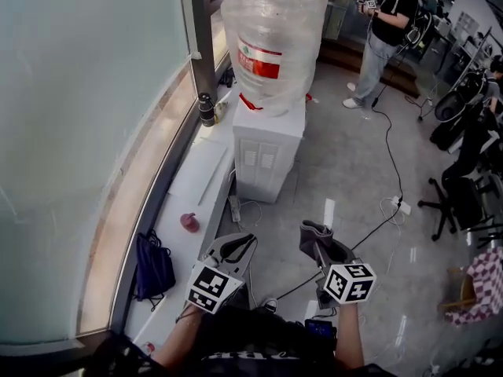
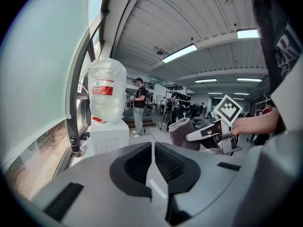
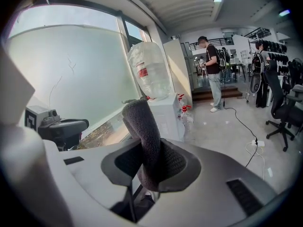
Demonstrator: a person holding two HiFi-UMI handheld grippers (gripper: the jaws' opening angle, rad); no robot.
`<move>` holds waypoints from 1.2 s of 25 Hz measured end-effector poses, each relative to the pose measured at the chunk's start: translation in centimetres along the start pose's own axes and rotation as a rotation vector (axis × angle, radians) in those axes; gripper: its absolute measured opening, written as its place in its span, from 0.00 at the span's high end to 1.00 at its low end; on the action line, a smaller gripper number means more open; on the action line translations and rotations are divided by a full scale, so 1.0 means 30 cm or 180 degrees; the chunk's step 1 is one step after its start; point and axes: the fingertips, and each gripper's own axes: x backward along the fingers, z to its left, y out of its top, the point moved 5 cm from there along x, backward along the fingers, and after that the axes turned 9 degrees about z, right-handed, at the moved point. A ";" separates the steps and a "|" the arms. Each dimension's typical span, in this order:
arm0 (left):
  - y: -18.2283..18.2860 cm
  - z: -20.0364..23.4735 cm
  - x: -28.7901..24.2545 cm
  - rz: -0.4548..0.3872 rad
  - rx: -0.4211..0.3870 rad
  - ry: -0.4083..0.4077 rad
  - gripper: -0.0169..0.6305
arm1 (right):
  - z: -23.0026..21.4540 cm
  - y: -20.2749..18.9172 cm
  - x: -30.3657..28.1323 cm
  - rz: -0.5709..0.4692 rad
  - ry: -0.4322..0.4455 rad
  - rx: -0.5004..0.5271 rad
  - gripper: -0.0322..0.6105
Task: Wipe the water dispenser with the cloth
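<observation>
The white water dispenser (image 1: 267, 151) stands on the floor by the window ledge, with a plastic-wrapped bottle (image 1: 271, 42) on top. It is ahead of both grippers and apart from them. My right gripper (image 1: 318, 246) is shut on a grey cloth (image 1: 314, 232), which sticks up out of the jaws (image 3: 144, 126). In the right gripper view the dispenser (image 3: 165, 117) shows just behind the cloth. My left gripper (image 1: 236, 246) is shut and holds nothing; its view shows the dispenser (image 2: 109, 134) far left and the cloth (image 2: 182, 132) to the right.
A person (image 1: 385, 30) stands beyond the dispenser. Cables (image 1: 393, 163) and a power strip (image 1: 401, 205) lie on the floor at right, near office chairs (image 1: 464, 195). On the white ledge (image 1: 196, 179) are a dark flask (image 1: 207, 108), a small red thing (image 1: 189, 222) and a dark bag (image 1: 153, 265).
</observation>
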 end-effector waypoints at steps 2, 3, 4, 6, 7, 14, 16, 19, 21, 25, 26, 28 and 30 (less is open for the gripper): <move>0.008 -0.087 0.013 -0.0020 -0.0010 -0.0001 0.93 | -0.018 -0.040 0.061 -0.0041 0.0033 0.0009 0.79; 0.009 -0.127 0.020 -0.0032 -0.0005 0.0003 0.93 | -0.023 -0.059 0.087 -0.0060 0.0057 0.0020 0.79; 0.009 -0.164 0.029 -0.0041 0.0002 0.0013 0.93 | -0.025 -0.076 0.111 -0.0076 0.0084 0.0038 0.79; 0.005 -0.230 0.047 -0.0042 0.0012 0.0040 0.93 | -0.024 -0.105 0.150 -0.0103 0.0130 0.0087 0.79; 0.003 -0.261 0.055 -0.0039 0.0015 0.0050 0.93 | -0.023 -0.116 0.167 -0.0116 0.0143 0.0118 0.79; -0.012 -0.415 0.099 -0.0021 -0.0034 0.0073 0.93 | -0.023 -0.170 0.260 -0.0219 0.0238 0.0245 0.79; -0.011 -0.441 0.110 -0.0028 -0.0046 0.0080 0.93 | -0.028 -0.177 0.281 -0.0245 0.0258 0.0236 0.79; -0.006 -0.468 0.122 -0.0032 -0.0075 0.0078 0.93 | -0.034 -0.182 0.306 -0.0264 0.0238 0.0271 0.79; -0.003 -0.482 0.126 -0.0021 -0.0095 0.0070 0.93 | -0.035 -0.183 0.320 -0.0275 0.0215 0.0300 0.79; 0.001 -0.507 0.131 0.0003 -0.0129 0.0041 0.93 | -0.039 -0.187 0.350 -0.0295 0.0181 0.0325 0.79; 0.000 -0.509 0.132 0.0007 -0.0134 0.0030 0.93 | -0.041 -0.189 0.351 -0.0294 0.0169 0.0328 0.79; -0.002 -0.507 0.132 0.0022 -0.0143 0.0014 0.93 | -0.046 -0.194 0.349 -0.0281 0.0135 0.0346 0.79; -0.002 -0.506 0.128 0.0037 -0.0157 0.0002 0.93 | -0.055 -0.200 0.349 -0.0255 0.0085 0.0381 0.79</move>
